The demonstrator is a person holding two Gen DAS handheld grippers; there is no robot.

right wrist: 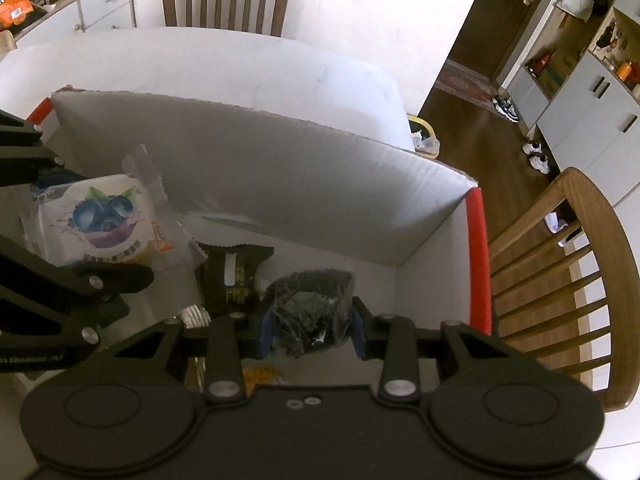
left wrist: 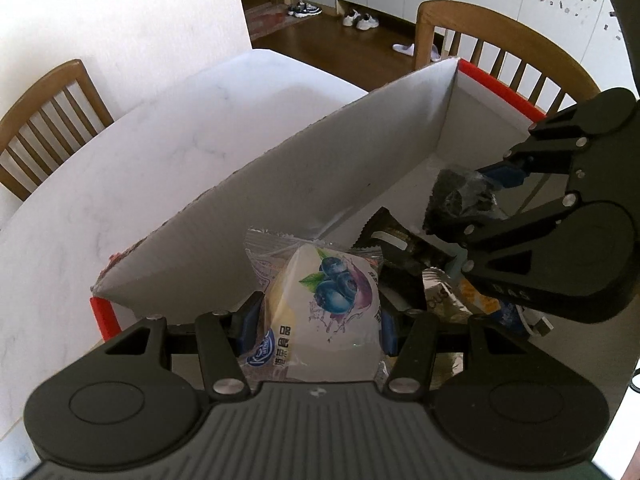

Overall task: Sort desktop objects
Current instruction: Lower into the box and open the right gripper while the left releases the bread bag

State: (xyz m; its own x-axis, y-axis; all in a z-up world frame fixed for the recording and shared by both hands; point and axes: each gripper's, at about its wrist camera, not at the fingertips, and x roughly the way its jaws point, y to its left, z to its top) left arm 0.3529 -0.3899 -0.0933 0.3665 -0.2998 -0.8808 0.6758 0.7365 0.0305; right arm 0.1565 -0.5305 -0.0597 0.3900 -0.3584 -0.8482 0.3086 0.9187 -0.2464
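Observation:
My left gripper (left wrist: 316, 324) is shut on a white snack packet printed with blueberries (left wrist: 320, 304), held over the open cardboard box (left wrist: 280, 184). The same blueberry packet (right wrist: 104, 220) shows at the left of the right wrist view. My right gripper (right wrist: 312, 330) is shut on a clear packet of dark crumbly food (right wrist: 312, 304), also inside the box; this dark packet (left wrist: 460, 196) shows at the right of the left wrist view. On the box floor lie a black and gold wrapper (right wrist: 236, 276) and other small packets (left wrist: 476, 300).
The box has white inner walls and red corner strips (right wrist: 478, 256) and stands on a white marble table (left wrist: 140, 152). Wooden chairs (right wrist: 560, 280) stand around the table. Cabinets and shoes (left wrist: 360, 20) are on the wooden floor beyond.

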